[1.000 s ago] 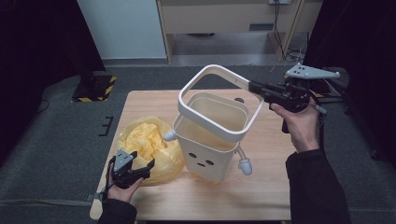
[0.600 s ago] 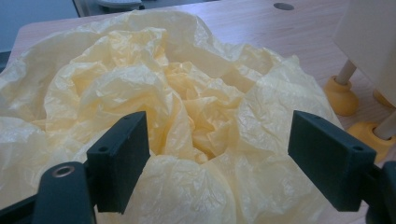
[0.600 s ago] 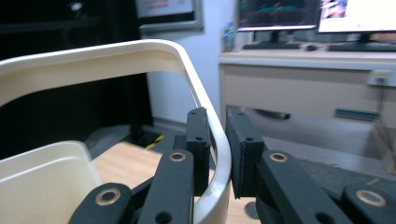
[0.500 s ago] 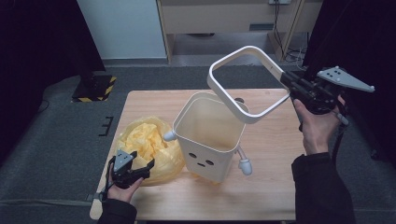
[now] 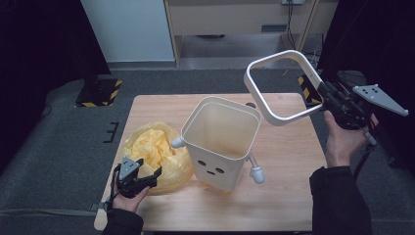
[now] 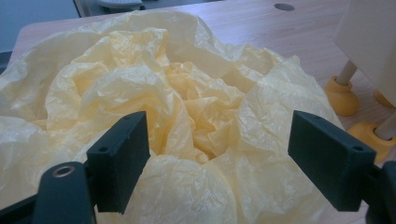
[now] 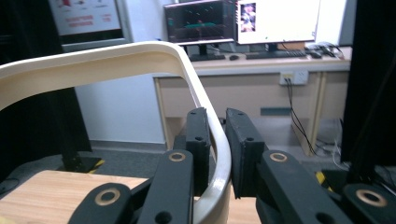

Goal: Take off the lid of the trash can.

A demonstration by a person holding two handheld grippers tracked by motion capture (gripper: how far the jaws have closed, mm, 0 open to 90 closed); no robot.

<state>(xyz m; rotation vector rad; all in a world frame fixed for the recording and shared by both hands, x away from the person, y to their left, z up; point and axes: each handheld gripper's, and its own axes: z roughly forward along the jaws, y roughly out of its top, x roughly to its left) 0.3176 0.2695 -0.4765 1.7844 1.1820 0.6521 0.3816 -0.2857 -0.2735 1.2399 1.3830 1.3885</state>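
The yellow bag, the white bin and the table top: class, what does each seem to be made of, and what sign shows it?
Yellow bag: thin plastic film, by its fine crinkles and translucent sheen.
White bin: probably moulded plastic, smooth matt walls with rounded corners.
Table top: wood or wood-look laminate, with pale grain lines.

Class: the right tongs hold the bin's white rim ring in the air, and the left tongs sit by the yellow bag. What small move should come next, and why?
Probably close the left tongs on the yellow bag. Their jaws stand open around its crumpled folds, while the right tongs hold the rim ring up and clear of the bin, whose mouth is open and unlined.
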